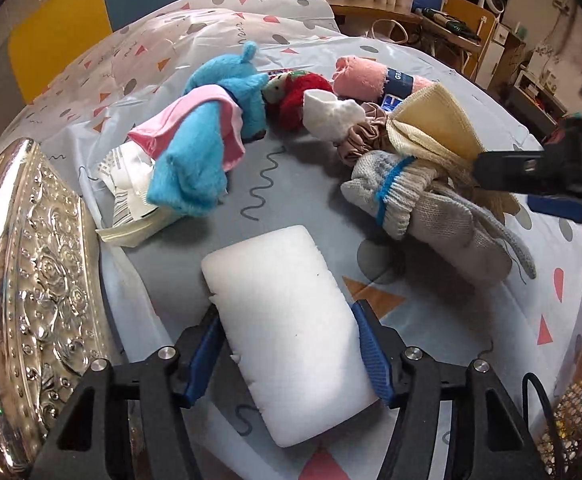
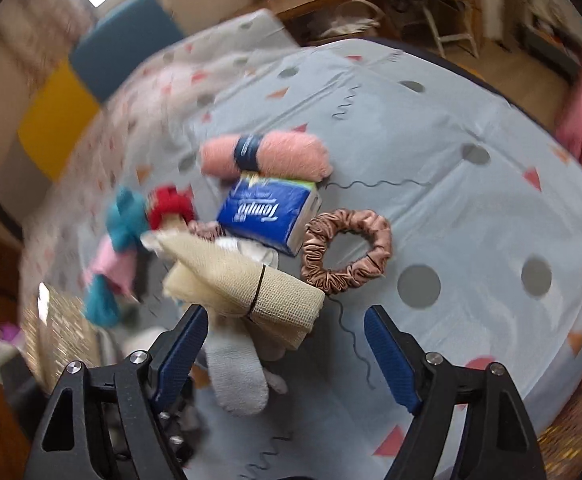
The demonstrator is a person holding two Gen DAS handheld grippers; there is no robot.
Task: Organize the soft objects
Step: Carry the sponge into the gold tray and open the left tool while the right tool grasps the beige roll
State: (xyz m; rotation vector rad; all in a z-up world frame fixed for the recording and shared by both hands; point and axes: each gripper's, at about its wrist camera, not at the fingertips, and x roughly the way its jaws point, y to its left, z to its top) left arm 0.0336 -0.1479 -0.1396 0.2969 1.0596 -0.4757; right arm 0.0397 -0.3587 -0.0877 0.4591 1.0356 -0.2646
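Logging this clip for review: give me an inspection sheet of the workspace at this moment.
Surface: tablecloth, grey with dots, triangles, squiggles.
Job's things: white foam block; blue plush; grey socks; cream mesh cloth; pink towel roll; scrunchie.
Clutter: tissue pack; silver embossed tray.
Grippers: left gripper jaws pressed on the block; right gripper open, above cloth and socks.
Cables: black cable.
Surroundings: yellow and blue chairs, wooden furniture.
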